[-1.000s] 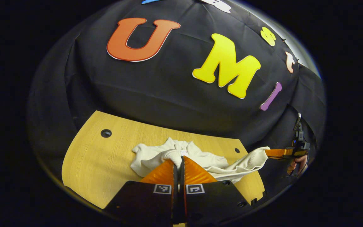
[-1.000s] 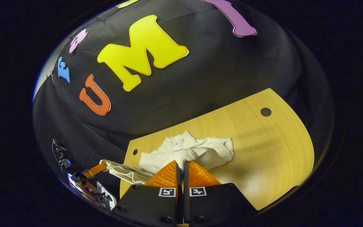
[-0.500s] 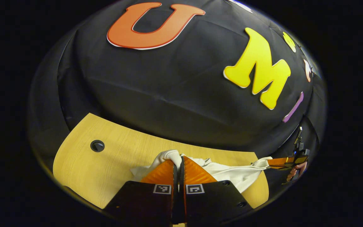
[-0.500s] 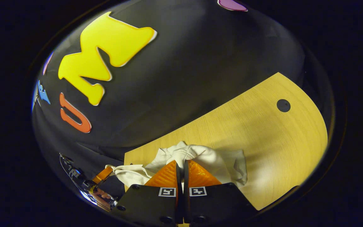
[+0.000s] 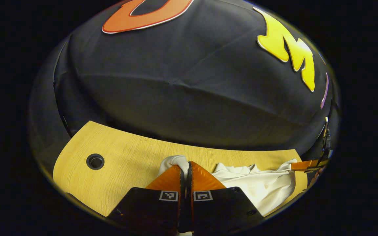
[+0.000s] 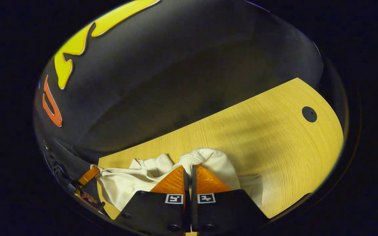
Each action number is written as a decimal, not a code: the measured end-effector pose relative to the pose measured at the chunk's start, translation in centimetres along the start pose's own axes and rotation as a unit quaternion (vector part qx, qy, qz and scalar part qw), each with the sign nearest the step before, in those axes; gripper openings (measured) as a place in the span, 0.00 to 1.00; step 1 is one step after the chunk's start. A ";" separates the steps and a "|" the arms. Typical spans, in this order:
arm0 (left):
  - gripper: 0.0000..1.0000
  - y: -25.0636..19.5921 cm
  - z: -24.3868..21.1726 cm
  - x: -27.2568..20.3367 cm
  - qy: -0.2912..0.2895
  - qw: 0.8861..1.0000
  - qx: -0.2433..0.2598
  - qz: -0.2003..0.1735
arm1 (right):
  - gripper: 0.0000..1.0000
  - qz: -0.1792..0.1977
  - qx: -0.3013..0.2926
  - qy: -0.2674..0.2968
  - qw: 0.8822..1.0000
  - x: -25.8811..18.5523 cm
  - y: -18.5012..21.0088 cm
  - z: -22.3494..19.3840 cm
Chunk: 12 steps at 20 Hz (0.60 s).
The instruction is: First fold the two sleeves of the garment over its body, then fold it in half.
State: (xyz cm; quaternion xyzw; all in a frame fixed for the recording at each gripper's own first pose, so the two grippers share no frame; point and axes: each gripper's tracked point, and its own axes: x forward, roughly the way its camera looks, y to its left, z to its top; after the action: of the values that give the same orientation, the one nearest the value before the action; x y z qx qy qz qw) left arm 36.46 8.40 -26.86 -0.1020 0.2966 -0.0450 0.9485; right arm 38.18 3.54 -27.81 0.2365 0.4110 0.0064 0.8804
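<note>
Between the two grippers, the cream garment (image 5: 254, 183) hangs stretched just over the wooden table (image 5: 126, 157), its long axis running from one gripper to the other. Left gripper (image 5: 185, 167) is pinched closed on a ribbed cuff, and right gripper (image 6: 189, 170) is likewise clamped on the other cuff; the cloth looks soft, crumpled and unfolded
</note>
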 end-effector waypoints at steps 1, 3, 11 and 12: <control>0.03 0.0 -0.3 0.4 0.001 1.000 0.002 0.002 | 0.00 -0.007 0.002 -0.007 1.000 0.5 0.0 0.1; 0.08 -0.3 -0.6 0.6 0.004 1.000 -0.005 -0.006 | 0.03 -0.016 0.007 -0.014 1.000 0.9 -0.1 0.0; 0.99 -0.3 3.4 -3.7 -0.040 0.999 0.006 0.003 | 0.56 -0.009 -0.017 -0.091 0.996 -3.9 0.5 3.0; 0.99 -0.4 4.1 -4.8 -0.050 0.999 0.015 0.007 | 0.60 -0.014 -0.028 -0.101 0.994 -4.9 0.5 3.3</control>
State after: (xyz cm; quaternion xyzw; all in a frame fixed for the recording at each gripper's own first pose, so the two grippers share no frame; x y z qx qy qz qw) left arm 34.90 9.43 -20.84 -0.0878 0.2487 -0.0376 0.9639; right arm 37.44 1.61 -22.26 0.2056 0.3227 -0.0181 0.9237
